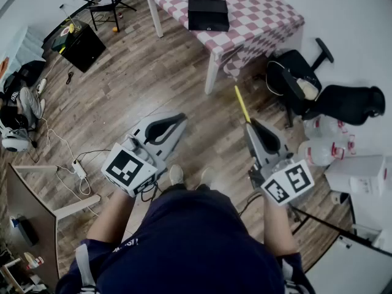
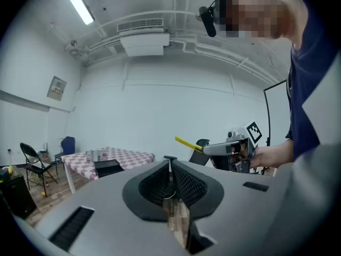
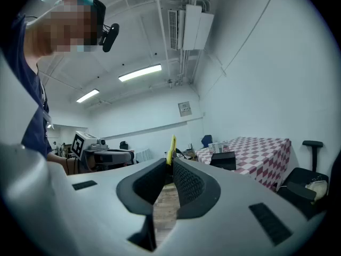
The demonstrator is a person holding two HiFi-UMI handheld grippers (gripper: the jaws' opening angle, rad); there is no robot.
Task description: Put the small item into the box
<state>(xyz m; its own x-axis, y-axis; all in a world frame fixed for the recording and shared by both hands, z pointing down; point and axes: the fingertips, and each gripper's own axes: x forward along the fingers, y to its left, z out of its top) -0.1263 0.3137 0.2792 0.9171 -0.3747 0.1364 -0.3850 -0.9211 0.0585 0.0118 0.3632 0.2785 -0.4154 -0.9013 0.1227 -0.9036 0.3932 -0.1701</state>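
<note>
The small item is a thin yellow stick [image 1: 242,103]; my right gripper [image 1: 250,123] is shut on its lower end, and it juts forward above the wooden floor. In the right gripper view the yellow stick [image 3: 171,147] rises from the closed tips of the right gripper [image 3: 169,161]. The black box [image 1: 208,14] lies on the pink-and-white checkered table [image 1: 263,17], well ahead of both grippers; the black box [image 3: 224,160] also shows at right. My left gripper [image 1: 182,117] is shut with nothing in it. The left gripper [image 2: 170,159] looks past its tips at the box [image 2: 108,167].
A black office chair [image 1: 306,84] and water jugs [image 1: 321,152] stand right of the table. A folding chair [image 1: 104,2] and a black cabinet [image 1: 79,45] are at far left. Cables and a power strip [image 1: 78,167] lie on the floor beside a desk [image 1: 30,213].
</note>
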